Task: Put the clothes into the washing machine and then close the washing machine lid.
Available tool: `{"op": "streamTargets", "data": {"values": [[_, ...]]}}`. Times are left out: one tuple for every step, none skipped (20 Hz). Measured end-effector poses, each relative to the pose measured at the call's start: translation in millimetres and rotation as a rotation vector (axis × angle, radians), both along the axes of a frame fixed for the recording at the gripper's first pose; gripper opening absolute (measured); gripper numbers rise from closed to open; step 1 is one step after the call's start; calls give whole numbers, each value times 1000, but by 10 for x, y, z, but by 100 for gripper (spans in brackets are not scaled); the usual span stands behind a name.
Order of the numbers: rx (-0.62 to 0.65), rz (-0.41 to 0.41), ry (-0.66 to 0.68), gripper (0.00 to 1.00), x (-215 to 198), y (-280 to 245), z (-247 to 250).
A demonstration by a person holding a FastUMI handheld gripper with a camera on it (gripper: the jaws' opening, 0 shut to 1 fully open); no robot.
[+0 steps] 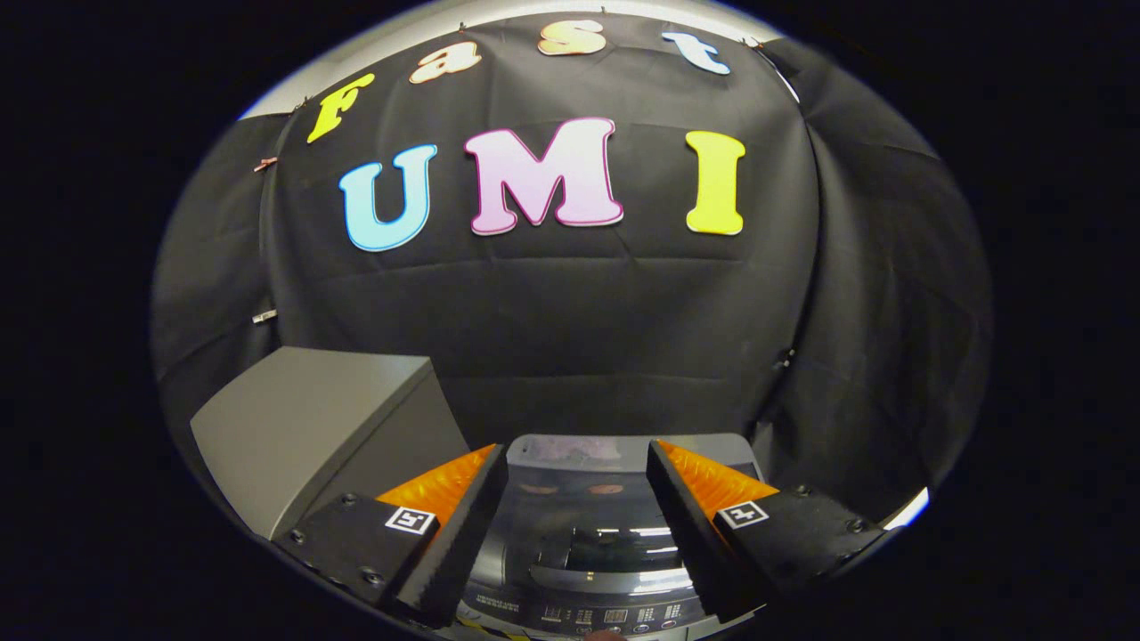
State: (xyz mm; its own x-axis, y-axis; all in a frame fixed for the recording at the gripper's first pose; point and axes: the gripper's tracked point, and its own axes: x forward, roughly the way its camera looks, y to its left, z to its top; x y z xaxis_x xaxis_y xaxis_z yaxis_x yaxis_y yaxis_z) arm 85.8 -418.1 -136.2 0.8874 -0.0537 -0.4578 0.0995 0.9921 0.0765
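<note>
Fingers: spread wide on the gripper (577, 525), nothing between them but air.
Washing machine (588, 570): below and just ahead, seen through the gap.
Lid (614, 543): looks down flat over the tub, glossy dark pane.
Clothes: none to be seen — inside or elsewhere, cannot tell.
Grey box (312, 427): beside the machine, beyond one finger.
Stage: fits a shut machine awaiting laundry, or one already loaded and closed.
Care: keep clear of the control panel (606, 616) — approach the lid edge squarely.
</note>
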Motion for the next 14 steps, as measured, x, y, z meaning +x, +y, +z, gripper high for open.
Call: {"op": "streamTargets", "data": {"values": [[-10,-2,-31,99,33,4,126],[-16,-3,-67,99,84,5,259],[-19,1,-99,99,130,34,377],[-24,2,-126,99,170,56,498],[-24,4,-152,99,192,73,622],[-18,8,-175,99,213,114,746],[-14,9,-196,99,225,147,859],[-12,9,-217,99,238,174,968],[-7,8,-232,99,227,202,1069],[-2,6,-249,99,217,231,1166],[-1,6,-264,99,186,266,1269],[-5,6,-276,99,165,297,1344],[-12,0,-287,99,123,313,1411],[-15,-7,-297,99,89,343,1473]]}}
